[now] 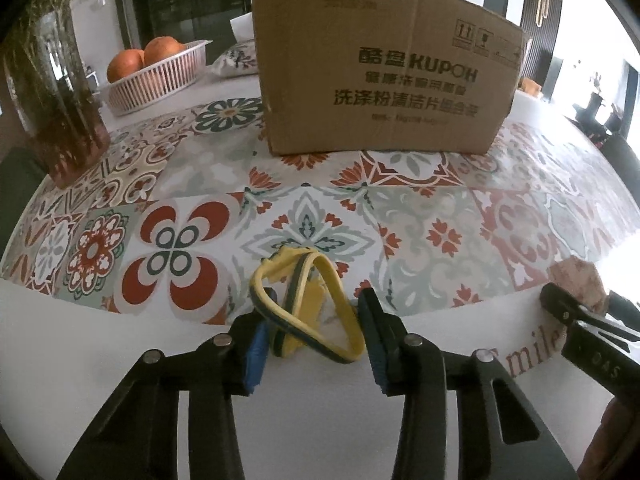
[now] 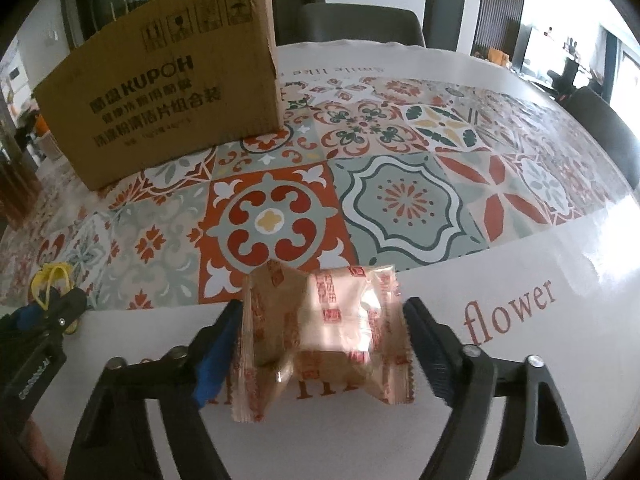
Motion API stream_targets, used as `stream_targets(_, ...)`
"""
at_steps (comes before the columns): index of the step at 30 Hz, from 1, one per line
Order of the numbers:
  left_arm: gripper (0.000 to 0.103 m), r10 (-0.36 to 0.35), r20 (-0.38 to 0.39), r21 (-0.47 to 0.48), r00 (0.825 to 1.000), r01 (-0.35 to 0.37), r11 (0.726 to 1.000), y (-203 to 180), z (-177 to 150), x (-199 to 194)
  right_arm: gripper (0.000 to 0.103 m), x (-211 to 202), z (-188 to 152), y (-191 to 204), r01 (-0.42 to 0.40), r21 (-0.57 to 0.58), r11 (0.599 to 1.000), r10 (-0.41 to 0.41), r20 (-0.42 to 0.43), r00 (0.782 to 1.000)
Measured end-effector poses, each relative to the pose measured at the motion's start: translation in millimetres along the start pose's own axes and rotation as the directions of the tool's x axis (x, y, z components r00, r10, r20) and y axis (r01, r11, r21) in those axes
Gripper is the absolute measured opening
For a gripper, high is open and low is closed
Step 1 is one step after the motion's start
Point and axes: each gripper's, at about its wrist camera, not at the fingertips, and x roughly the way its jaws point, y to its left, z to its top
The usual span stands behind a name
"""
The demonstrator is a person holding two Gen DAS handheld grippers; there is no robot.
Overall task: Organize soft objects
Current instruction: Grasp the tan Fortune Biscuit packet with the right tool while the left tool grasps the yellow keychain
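A yellow and dark folded band [image 1: 308, 306] lies on the patterned tablecloth [image 1: 420, 216] between the fingers of my left gripper [image 1: 316, 334], which is open around it. A wrapped soft pastry packet [image 2: 324, 336] lies between the fingers of my right gripper [image 2: 320, 344], which is open around it; the left pad sits close to the wrapper. A brown cardboard box [image 1: 384, 68] stands upright behind both, also in the right wrist view [image 2: 168, 92]. The band [image 2: 52, 280] and left gripper [image 2: 48, 312] show at the right view's left edge.
A white basket of oranges [image 1: 156, 76] and a glass vase with stems [image 1: 56, 92] stand at the far left. A patterned cushion [image 1: 236, 60] lies behind the box. Chairs [image 2: 360, 24] stand at the table's far side. The right gripper and packet [image 1: 576, 284] show at the left view's right.
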Motion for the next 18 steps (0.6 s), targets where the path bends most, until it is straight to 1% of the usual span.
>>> stream_targets(1, 0.039, -0.001, 0.002, 0.002, 1.000, 0.001, 1.000, 0, -1, -1, 0.069, -1, 0, 0, -0.001, -0.002, 1.000, 0.001, 0.005, 1.000)
stream_targets(3, 0.038, -0.009, 0.000, 0.002, 1.000, 0.009, 1.000, -1, -1, -2, 0.062, -3, -1, 0, -0.008, -0.002, 1.000, 0.008, 0.010, 1.000)
stream_targets(4, 0.037, -0.020, 0.002, -0.001, 1.000, 0.020, 1.000, -1, -2, -4, 0.053, -3, -1, 0, -0.012, -0.003, 1.000, 0.012, 0.012, 1.000)
stream_targets(10, 0.036, -0.042, 0.034, 0.005, 0.999, 0.041, 0.999, -3, -2, -15, 0.051, -9, -2, -1, -0.042, 0.004, 0.999, 0.041, 0.021, 0.999)
stream_targets(18, 0.035, -0.056, 0.062, 0.005, 0.996, 0.056, 0.998, -4, 4, -35, 0.051, -30, 1, 1, -0.082, -0.007, 0.997, 0.083, 0.062, 0.995)
